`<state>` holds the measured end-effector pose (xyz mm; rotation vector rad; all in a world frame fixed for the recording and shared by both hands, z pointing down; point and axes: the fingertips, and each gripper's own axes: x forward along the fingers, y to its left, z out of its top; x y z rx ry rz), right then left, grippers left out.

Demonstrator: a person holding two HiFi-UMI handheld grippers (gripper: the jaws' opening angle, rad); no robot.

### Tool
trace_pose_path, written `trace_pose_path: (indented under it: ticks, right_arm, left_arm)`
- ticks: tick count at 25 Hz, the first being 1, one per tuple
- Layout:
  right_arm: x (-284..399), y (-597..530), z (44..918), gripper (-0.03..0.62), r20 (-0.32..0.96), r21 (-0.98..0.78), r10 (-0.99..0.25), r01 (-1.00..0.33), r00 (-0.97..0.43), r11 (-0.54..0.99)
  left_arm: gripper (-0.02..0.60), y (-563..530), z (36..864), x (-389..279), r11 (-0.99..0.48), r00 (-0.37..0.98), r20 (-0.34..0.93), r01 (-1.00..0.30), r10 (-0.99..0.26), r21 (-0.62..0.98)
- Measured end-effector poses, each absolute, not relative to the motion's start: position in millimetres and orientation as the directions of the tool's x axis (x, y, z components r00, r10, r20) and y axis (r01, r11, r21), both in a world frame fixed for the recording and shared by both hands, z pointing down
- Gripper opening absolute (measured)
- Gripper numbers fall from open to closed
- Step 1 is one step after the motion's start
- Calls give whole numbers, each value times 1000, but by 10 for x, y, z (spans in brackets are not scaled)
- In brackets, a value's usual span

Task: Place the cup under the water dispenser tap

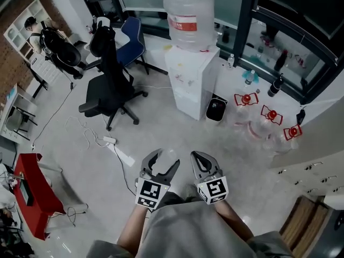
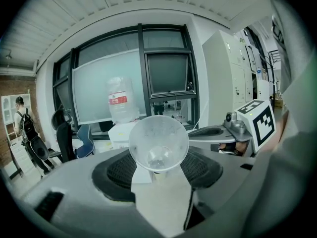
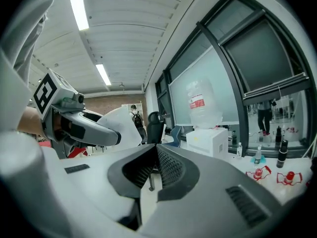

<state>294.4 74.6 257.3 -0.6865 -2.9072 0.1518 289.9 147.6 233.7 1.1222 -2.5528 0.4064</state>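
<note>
A clear plastic cup [image 2: 158, 142] sits between the pads of my left gripper [image 2: 158, 166], its mouth facing the camera; the gripper is shut on it. In the head view my left gripper [image 1: 165, 158] and right gripper [image 1: 198, 156] hover side by side over the floor, well short of the white water dispenser [image 1: 191, 77] with its big bottle [image 1: 189, 15]. My right gripper [image 3: 154, 150] has its jaws together with nothing in them. The dispenser [image 2: 119, 130] stands ahead in the left gripper view, and the dispenser [image 3: 208, 140] shows to the right in the right gripper view. Its tap is too small to make out.
A black office chair [image 1: 110, 82] and a blue chair [image 1: 131, 39] stand left of the dispenser. A small black bin [image 1: 216, 109] sits at its right. Clear bottles with red handles [image 1: 269, 120] lie on the floor. A power strip with cables [image 1: 110, 141] lies ahead on the left.
</note>
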Motion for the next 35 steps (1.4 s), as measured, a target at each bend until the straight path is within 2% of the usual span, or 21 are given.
trace_pose_path:
  ticks: [14,35]
  right_arm:
    - [2346,733,2745,12,138,-146,410,391,-902,909]
    - [814,1237,2783,12,195,-129,273,252,-942,959]
  left_arm:
    - [275,1527,2523,2235,628,-614,415,-769,-671,-122]
    - [275,2064,2621,529,532,-510,420,-844,-751,-74]
